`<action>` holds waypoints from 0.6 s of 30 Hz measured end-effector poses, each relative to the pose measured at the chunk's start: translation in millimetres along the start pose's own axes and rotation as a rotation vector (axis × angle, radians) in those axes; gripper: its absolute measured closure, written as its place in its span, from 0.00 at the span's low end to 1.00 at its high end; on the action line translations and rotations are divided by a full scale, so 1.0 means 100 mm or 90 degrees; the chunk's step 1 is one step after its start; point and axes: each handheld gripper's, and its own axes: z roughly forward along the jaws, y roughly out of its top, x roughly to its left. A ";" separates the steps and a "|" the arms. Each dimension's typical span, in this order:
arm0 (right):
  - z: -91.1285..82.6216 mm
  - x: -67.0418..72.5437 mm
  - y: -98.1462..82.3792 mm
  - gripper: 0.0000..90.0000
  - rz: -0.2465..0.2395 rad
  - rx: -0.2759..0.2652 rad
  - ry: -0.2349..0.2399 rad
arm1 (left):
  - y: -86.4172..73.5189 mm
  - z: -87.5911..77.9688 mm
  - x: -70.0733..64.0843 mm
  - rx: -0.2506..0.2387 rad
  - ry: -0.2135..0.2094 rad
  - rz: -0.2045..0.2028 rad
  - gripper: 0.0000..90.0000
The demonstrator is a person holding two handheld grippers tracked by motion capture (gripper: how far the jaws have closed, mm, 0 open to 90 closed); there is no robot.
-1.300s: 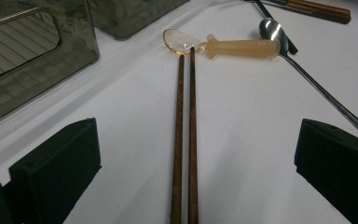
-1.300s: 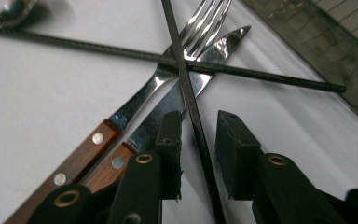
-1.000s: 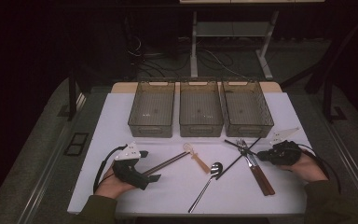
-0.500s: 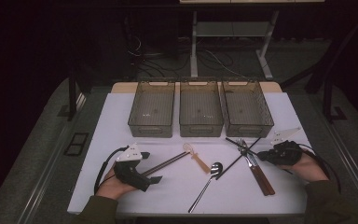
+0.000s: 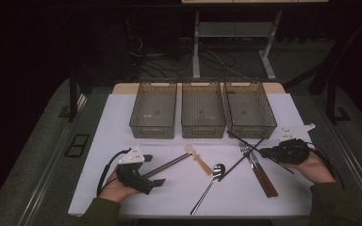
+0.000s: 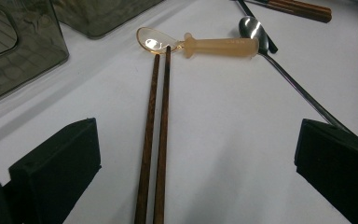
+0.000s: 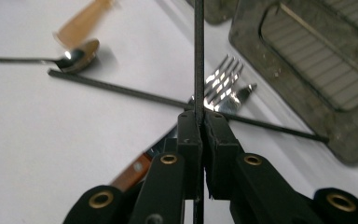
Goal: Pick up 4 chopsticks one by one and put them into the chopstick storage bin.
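- Three empty, smoky clear plastic bins [image 5: 153, 113] stand in a row at the back.
- My left gripper [image 5: 158, 181] lies wide open, the pair of brown wooden chopsticks [image 6: 156, 140] between its jaws, untouched.
- One amber plastic spoon [image 5: 199, 159], one steel spoon [image 5: 209, 184].
- Two thin black chopsticks: since a second ago my right gripper [image 5: 263, 152] has clamped one black chopstick [image 7: 198, 56] and lifted it; sorting has begun. Its mate [image 7: 121, 92] lies crossed by the fork [image 7: 221, 84].

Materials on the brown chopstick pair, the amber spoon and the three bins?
Brown chopstick pair: likely wood, dark and matte, with faint grain.
Amber spoon: translucent plastic or resin, with a glossy see-through bowl and a frosted handle.
Three bins: smoky see-through plastic, by the look; the ribbed floors show through the walls.
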 end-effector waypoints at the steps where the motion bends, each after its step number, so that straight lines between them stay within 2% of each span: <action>1: 0.00 0.01 0.02 0.95 0.004 -0.003 -0.001 | 0.00 0.00 0.00 -0.001 0.001 -0.001 0.00; 7: 0.01 0.07 0.18 0.95 0.025 -0.014 -0.010 | 0.00 -0.01 -0.02 -0.010 0.002 0.008 0.00; 13: 0.06 0.13 0.36 0.95 0.046 -0.034 0.010 | -0.01 0.00 -0.02 -0.013 0.001 0.009 0.00; 18: 0.15 0.19 0.52 0.95 0.050 -0.034 0.006 | -0.01 0.01 -0.02 -0.012 0.003 0.007 0.00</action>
